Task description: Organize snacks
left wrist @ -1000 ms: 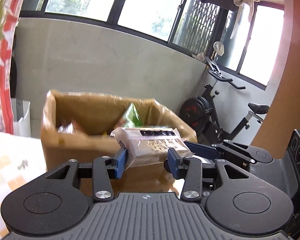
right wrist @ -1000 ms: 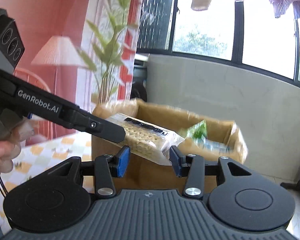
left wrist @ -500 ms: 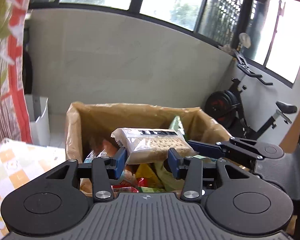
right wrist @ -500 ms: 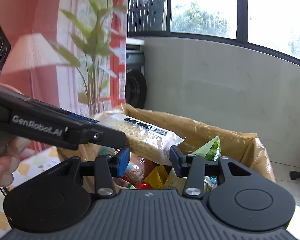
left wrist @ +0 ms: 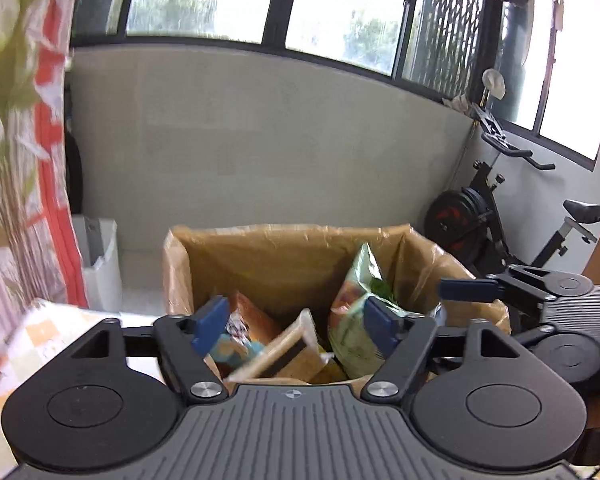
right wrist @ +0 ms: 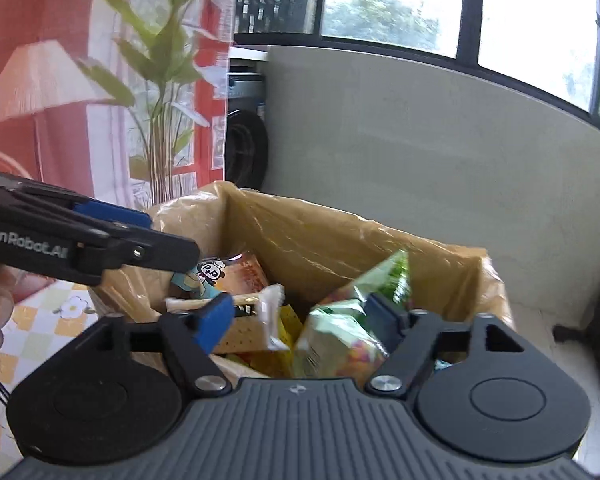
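Observation:
A cardboard box (left wrist: 284, 256) lined with clear plastic holds several snack packs; it also shows in the right wrist view (right wrist: 340, 240). The cracker pack (left wrist: 284, 354) lies tilted inside it, blurred, below my left gripper (left wrist: 296, 322), which is open and empty above the box's near edge. In the right wrist view the cracker pack (right wrist: 252, 324) lies among the snacks beside a green bag (right wrist: 340, 336). My right gripper (right wrist: 300, 316) is open and empty over the box. The left gripper's fingers (right wrist: 112, 216) cross the left of that view.
A green snack bag (left wrist: 360, 312) and an orange pack (left wrist: 252, 320) stand in the box. An exercise bike (left wrist: 500, 208) is at the right, a white bin (left wrist: 100, 264) at the left. A checkered tablecloth (right wrist: 32, 328) lies under the box.
Both grippers opened and let go of the cracker pack, which dropped into the box. Both grippers moved closer over the box.

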`<state>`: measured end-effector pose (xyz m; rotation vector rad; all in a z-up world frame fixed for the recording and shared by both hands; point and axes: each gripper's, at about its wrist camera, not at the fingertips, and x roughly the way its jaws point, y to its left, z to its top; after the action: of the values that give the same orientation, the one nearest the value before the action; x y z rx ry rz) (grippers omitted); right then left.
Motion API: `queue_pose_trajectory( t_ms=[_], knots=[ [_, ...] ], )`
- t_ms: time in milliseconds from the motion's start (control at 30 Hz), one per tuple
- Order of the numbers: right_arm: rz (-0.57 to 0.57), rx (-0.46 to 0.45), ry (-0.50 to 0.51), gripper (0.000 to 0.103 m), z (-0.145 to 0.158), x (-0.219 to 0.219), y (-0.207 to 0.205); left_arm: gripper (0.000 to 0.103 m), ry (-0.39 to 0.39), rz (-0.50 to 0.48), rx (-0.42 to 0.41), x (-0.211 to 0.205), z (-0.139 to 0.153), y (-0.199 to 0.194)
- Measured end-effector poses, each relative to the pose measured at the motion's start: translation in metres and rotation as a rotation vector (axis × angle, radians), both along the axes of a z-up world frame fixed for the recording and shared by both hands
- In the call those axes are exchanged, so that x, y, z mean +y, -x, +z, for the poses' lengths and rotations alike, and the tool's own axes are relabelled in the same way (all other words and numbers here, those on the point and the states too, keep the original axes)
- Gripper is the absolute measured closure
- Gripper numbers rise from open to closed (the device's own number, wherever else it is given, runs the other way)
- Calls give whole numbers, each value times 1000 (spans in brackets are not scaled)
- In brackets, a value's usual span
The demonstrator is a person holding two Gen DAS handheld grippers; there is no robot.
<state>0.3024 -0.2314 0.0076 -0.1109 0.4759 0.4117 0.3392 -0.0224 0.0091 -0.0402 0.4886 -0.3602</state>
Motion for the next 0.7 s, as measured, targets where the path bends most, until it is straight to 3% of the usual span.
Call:
queue_pose_trajectory(
  t_ms=[67,167,533,700],
  knots=[
    [-8,-11,-14,11,8,-6,12,16,-17,18,-31,-1,9,9],
    [-60,-32,-21,6,23,-13,29,16,-53,41,-50,-5,22,20],
    [-216,-100,-105,0,71,-41,87,10,-174,177,-172,-16,65,69],
    [-235,-109,-165,0,82,-51,113,10,-120,174,-155,-12,80,94]
  ],
)
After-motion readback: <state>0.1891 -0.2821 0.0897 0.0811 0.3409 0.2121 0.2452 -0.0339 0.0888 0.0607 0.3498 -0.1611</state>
